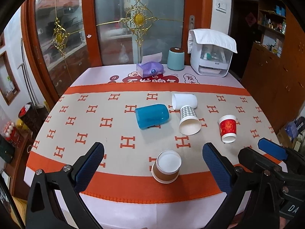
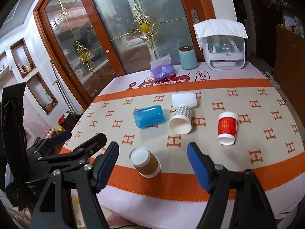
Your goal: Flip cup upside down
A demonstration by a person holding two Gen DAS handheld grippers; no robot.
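Brown-sleeved paper cup (image 1: 166,167) is sitting upside down near you; you're holding both grippers (image 1: 153,155) (image 2: 152,155) wide apart, gripping nothing.

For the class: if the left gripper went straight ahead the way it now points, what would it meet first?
Most likely the brown paper cup, which stands between the open left gripper fingers' line, nearest on the table. Depth is unclear, so the gripper might pass above it toward the blue cup.

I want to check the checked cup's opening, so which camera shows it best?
The left wrist view: the checked cup lies on its side, its mouth facing that camera. The right wrist view shows the same cup more obliquely.
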